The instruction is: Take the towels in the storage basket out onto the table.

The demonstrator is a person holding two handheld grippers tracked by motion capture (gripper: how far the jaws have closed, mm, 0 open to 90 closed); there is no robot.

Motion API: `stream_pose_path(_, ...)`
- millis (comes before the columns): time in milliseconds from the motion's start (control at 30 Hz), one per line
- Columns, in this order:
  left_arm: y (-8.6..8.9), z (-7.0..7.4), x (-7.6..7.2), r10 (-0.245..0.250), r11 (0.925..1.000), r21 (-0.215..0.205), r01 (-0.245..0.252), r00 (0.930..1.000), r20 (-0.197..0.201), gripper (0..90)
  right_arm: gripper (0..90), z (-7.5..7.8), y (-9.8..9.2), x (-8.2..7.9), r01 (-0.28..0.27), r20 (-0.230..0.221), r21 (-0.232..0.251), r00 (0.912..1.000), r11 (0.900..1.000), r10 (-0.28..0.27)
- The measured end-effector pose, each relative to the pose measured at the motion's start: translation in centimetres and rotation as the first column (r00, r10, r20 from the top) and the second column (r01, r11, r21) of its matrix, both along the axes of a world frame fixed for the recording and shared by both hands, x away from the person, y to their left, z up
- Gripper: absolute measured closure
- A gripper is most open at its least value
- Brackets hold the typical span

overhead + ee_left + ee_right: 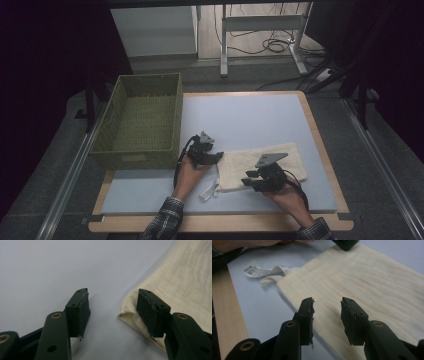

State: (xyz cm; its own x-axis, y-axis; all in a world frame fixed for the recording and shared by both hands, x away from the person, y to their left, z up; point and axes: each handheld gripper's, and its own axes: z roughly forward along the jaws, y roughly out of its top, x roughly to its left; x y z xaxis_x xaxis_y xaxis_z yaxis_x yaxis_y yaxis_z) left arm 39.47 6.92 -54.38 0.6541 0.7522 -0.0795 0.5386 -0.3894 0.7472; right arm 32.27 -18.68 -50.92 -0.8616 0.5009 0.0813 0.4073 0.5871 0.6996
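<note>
The cream, ribbed, rectangular cloth is spread flat on the pale grey mat, right of the green woven basket. The left gripper is held parted astride the cloth's corner; the right gripper is parted over its near edge, nothing clamped. Only one layer might be pinched, so the cloth could slip out or bunch.

Cloth: cream, faint ribbed weave. Tag: white, black barcode. Basket: olive green, woven. Mat: pale grey-blue. Table edge: light wood. Sleeves: dark plaid. Jaws: black.
</note>
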Motion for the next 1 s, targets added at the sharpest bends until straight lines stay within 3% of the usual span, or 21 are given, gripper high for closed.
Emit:
stream_pose_path(333, 0.0, 0.0, 0.0, -0.003, 1.0, 0.002, 0.003, 1.0, 0.001, 43.5, 65.1, -0.4, 4.6, -0.6, -0.097, -0.023, 0.009, 0.995, 0.995, 0.097)
stream_pose_path(533, 0.0, 0.0, 0.0, -0.002, 1.0, 0.0, 0.002, 1.0, 0.0, 43.5, 60.0, -1.2, 6.8, -0.9, -0.127, -0.034, -0.01, 0.9913, 0.992, 0.127)
stream_pose_path(600, 0.0, 0.0, 0.0, -0.001, 1.0, 0.0, 0.001, 1.0, 0.0, 43.6, 58.2, -1.5, 7.3, -1.1, -0.133, -0.031, -0.02, 0.9907, 0.991, 0.132)
stream_pose_path(667, 0.0, 0.0, 0.0, -0.001, 1.0, -0.001, 0.001, 1.0, -0.001, 43.6, 58.9, -1.8, 7.8, -1.3, -0.135, 0.002, -0.044, 0.9908, 0.99, 0.135)
stream_pose_path(800, 0.1, 0.0, 0.1, -0.001, 1.0, -0.009, 0.001, 1.0, 0.0, 43.7, 71.2, -1.8, 8.0, -1.7, -0.126, 0.081, -0.104, 0.9876, 0.987, 0.135)
stream_pose_path(933, 0.3, 0.0, 0.2, 0.005, 0.9997, -0.025, -0.005, 0.9999, -0.015, 44.8, 82.8, -1.8, 7.6, -1.4, -0.107, 0.059, -0.087, 0.9919, 0.99, 0.112)
stream_pose_path(1000, 0.3, 0.0, 0.1, 0.016, 0.9996, -0.021, -0.017, 0.9998, -0.012, 47.3, 84.0, -1.9, 7.3, -1.2, -0.099, 0.035, -0.063, 0.9942, 0.993, 0.101)
